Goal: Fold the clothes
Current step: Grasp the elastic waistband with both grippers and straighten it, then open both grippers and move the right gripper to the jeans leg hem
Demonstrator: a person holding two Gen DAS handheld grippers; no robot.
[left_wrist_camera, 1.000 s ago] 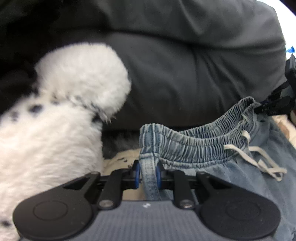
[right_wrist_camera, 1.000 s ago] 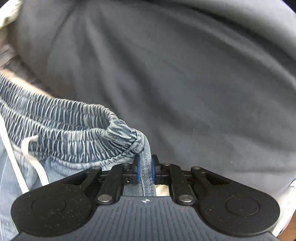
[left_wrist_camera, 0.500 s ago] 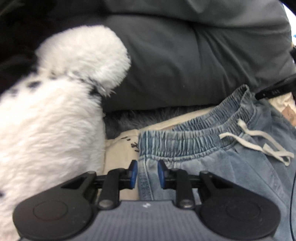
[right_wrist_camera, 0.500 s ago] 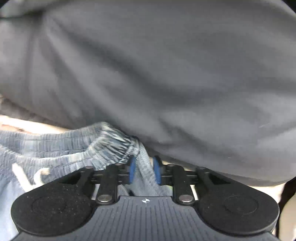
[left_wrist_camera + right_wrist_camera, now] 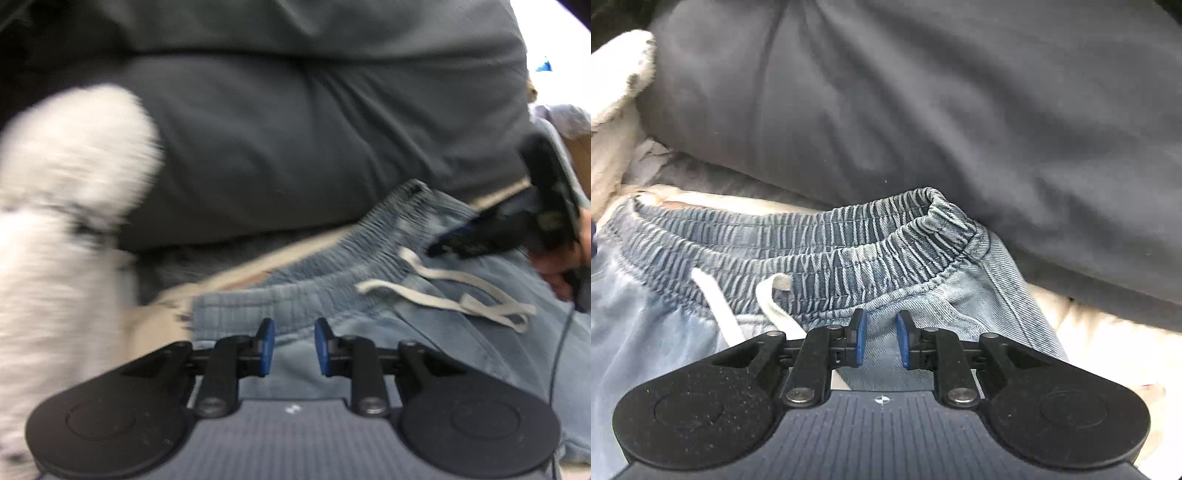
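Denim, pale blue and soft, fills the lower half of both wrist views: a pair of light-wash drawstring trousers [image 5: 960, 295] lies flat on a cream sheet [image 5: 1108, 332], its gathered elastic waistband [image 5: 849, 243] running across the frame from left to right and butting against a big dark grey cushion [image 5: 923, 110] above it. That waistband is the long axis the next move depends on.

The right gripper [image 5: 881, 341] hovers over the fabric just below the band, at centre bottom of its view, with the band's right-hand corner up and to the right of the tips. Its blue pads stand apart with cloth beneath them, not pinched; its jaws have just been closing a little, with nothing clamped between them.

The left gripper [image 5: 290, 349] sits at centre bottom of its own view, likewise spread, with denim under the gap but no fold caught. The band's left corner lies just up and left of its tips, beside a white fluffy black-spotted plush [image 5: 66, 221]. A cream drawstring [image 5: 443, 291] trails at right.

Each gripper looks nearest its own end of the band, so a fresh pinch at both corners seems the likely next step.
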